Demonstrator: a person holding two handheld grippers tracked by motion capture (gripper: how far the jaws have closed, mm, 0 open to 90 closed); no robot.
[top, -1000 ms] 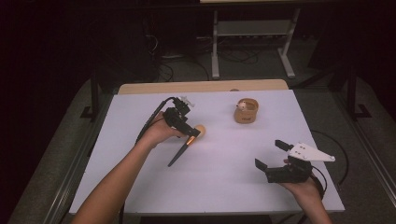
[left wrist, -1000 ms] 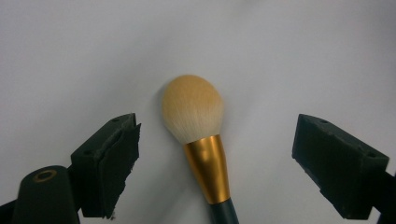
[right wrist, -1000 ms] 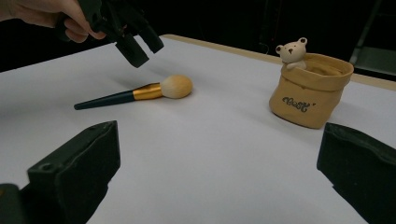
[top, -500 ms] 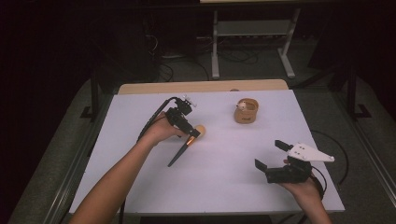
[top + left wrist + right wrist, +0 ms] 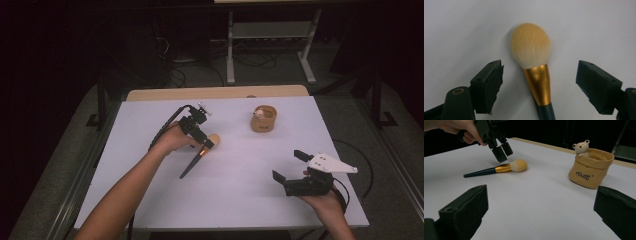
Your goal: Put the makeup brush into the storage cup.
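While the left gripper (image 5: pixel 206 145) is hovering over the brush (image 5: pixel 534 65), fingers wide and closing, nothing gripped | brush is lying on the table (image 5: pixel 240 200), at 9 o'clock from the bear pot (image 5: pixel 263 119) | advising: be clamping the gold ferrule squarely, not the bristles | right gripper (image 5: pixel 292 170) is idling wide open, empty

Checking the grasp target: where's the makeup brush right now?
The makeup brush lies flat on the white table, left of centre in the high view, under the left gripper, whose open jaws straddle its gold ferrule. The bear pouch stands farther right.
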